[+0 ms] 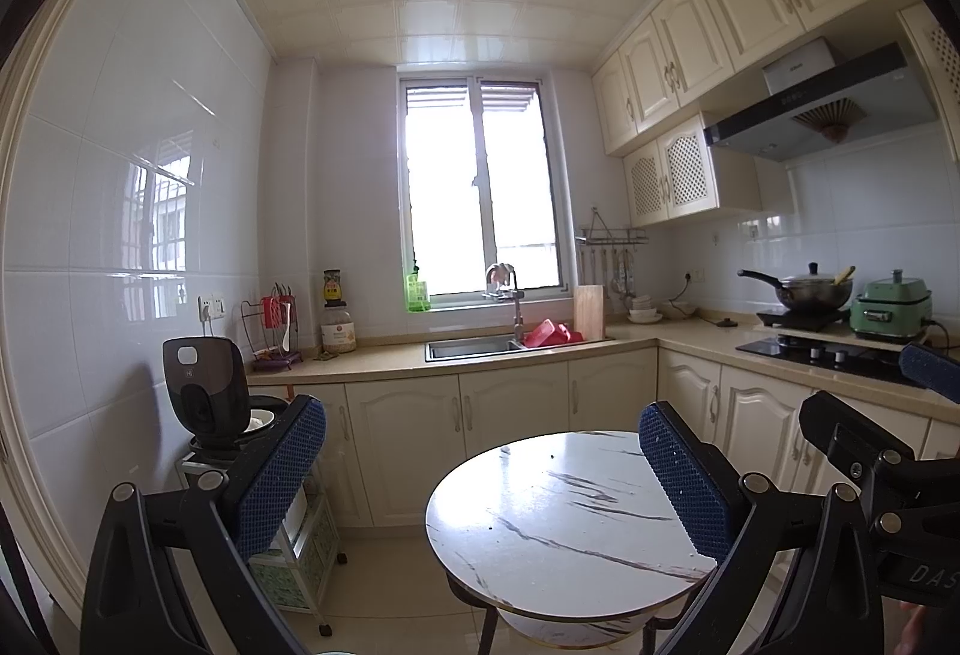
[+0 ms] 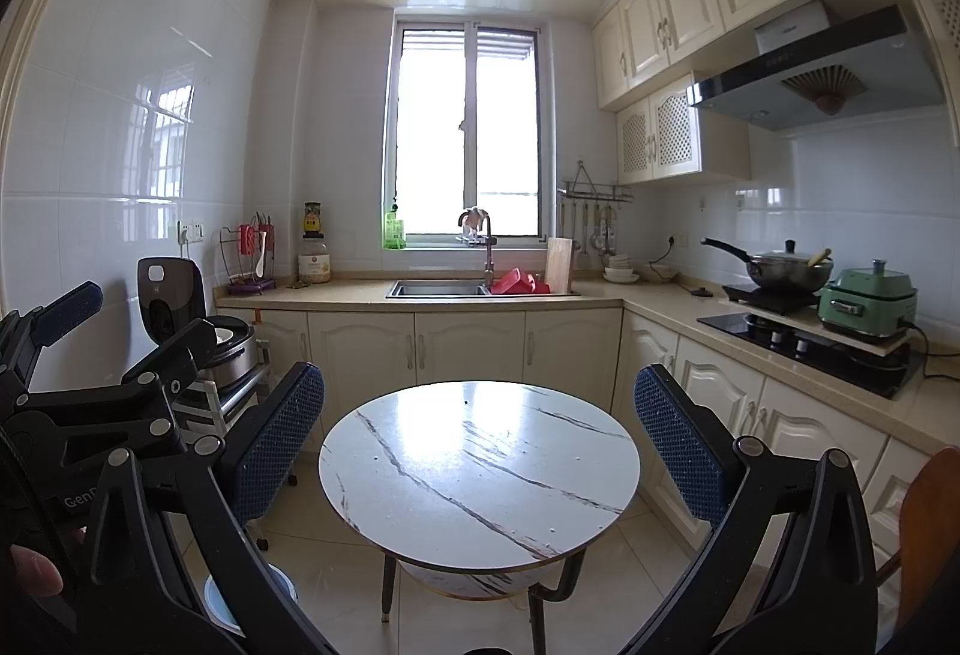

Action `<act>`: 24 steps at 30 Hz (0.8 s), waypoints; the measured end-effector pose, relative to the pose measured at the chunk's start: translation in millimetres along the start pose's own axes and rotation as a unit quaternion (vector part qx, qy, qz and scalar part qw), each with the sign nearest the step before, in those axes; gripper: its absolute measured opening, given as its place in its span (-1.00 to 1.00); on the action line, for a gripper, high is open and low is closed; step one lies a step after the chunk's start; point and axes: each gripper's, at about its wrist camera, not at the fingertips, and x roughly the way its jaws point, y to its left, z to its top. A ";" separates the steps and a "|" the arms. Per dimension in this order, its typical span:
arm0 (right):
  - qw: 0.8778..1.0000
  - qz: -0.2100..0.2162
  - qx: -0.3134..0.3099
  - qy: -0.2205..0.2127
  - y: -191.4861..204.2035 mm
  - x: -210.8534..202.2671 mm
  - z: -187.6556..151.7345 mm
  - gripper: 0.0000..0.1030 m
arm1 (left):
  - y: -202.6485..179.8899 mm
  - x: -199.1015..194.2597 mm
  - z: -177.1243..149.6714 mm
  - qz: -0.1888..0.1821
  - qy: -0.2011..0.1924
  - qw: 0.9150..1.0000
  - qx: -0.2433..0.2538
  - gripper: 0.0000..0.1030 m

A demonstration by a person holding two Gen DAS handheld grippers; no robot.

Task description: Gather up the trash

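Both grippers, left and right, gape wide, holding nothing; round table waits at twelve o'clock, with only tiny crumbs

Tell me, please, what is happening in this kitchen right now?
A person is holding a claw in each hand, both raised in front of a round marble-patterned table, and neither is handling anything. The left claw and the right claw are both open and empty. The tabletop shows only a few tiny specks, too small to identify. A blue-rimmed container stands on the floor left of the table; whether it is a trash bin cannot be told. Collecting has apparently not started.
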 end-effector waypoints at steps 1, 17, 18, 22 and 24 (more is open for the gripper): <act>1.000 0.000 0.000 0.000 -0.2 0.0 0.0 1.00 | 0.2 1.3 0.5 0.000 0.000 1.000 0.000 0.99; 1.000 0.001 -0.001 0.002 -4.1 1.2 -0.5 1.00 | -0.8 4.1 -1.5 0.002 0.003 1.000 0.000 0.99; 1.000 0.001 -0.001 0.002 -4.3 1.0 -0.8 1.00 | -0.3 5.0 -1.2 0.002 0.004 1.000 0.000 0.99; 1.000 0.001 -0.001 0.003 -5.3 2.0 -0.7 1.00 | 0.0 5.4 -1.3 0.003 0.004 1.000 0.001 0.99; 1.000 0.002 -0.001 0.003 -6.2 2.6 -0.9 1.00 | 0.6 6.4 -1.5 0.002 0.005 1.000 0.001 0.99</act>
